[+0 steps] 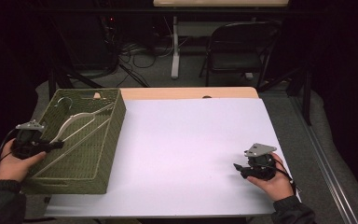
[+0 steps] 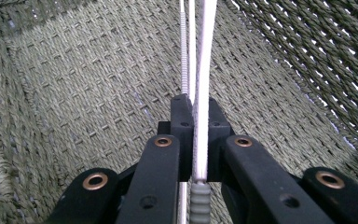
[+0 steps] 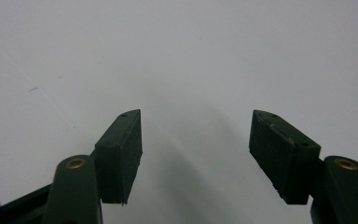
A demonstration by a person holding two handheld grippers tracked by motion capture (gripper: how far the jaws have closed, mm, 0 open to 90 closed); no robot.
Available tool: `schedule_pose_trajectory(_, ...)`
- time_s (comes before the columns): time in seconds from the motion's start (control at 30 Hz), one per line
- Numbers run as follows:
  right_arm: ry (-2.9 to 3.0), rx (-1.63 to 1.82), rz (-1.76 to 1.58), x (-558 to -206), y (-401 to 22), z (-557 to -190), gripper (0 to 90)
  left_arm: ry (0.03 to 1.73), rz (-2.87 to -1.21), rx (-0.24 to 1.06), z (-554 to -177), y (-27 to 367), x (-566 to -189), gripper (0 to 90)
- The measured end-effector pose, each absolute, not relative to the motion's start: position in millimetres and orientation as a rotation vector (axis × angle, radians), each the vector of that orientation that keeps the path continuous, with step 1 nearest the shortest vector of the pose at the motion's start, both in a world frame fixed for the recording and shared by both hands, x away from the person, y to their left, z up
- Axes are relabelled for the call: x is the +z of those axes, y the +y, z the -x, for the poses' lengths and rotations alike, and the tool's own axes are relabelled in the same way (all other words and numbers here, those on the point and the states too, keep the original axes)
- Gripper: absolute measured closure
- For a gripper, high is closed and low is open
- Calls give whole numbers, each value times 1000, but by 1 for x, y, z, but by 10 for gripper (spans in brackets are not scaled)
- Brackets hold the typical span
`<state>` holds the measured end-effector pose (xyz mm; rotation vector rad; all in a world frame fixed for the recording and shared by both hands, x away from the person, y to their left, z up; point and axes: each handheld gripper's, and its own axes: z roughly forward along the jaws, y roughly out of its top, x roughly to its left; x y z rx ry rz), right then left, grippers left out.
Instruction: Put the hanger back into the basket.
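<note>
A green woven basket [image 1: 106, 140] stands on the left part of the white table [image 1: 186, 149]. Inside it lies a white clothes hanger [image 1: 77, 122] with a metal hook toward the far end. My left gripper [image 1: 58, 145] reaches over the basket's left rim and is shut on the hanger; in the left gripper view the white hanger bar [image 2: 203, 60] runs up between the closed jaws over the basket's woven floor [image 2: 88, 93]. My right gripper [image 1: 238, 168] rests low over the table at the right, open with nothing between its jaws [image 3: 196, 140].
A wooden table edge [image 1: 191, 92] shows behind the white surface. A black folding chair [image 1: 240, 49], a white table leg [image 1: 175, 46] and cables stand on the floor beyond. Bare white tabletop [image 3: 177, 56] lies between the basket and the right hand.
</note>
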<state>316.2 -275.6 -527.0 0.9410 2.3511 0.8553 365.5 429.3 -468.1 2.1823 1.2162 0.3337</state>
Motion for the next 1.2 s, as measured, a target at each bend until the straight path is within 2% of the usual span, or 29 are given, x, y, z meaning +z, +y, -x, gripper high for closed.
schedule_pose_trajectory(0.13,2350,856,-942,-527,-276,-316,343,1233,-2161,342,-365,431,-467,848)
schedule_pose_trajectory(0.37,2349,856,-941,-527,-276,-316,343,1272,-2050,359,-363,437,-461,602)
schedule_pose_trajectory(0.47,2350,855,-943,-528,-276,-316,342,1282,-2021,418,-359,441,-456,504)
schedule_pose_trajectory(0.67,2347,853,-938,-527,-276,-316,343,1272,-1989,470,-348,443,-443,441)
schedule_pose_trajectory(0.8,2346,854,-934,-527,-275,-316,342,1259,-1984,473,-337,436,-431,440)
schedule_pose_trajectory(1.2,2352,832,-934,-526,-274,-315,341,1202,-1939,455,-311,391,-410,398)
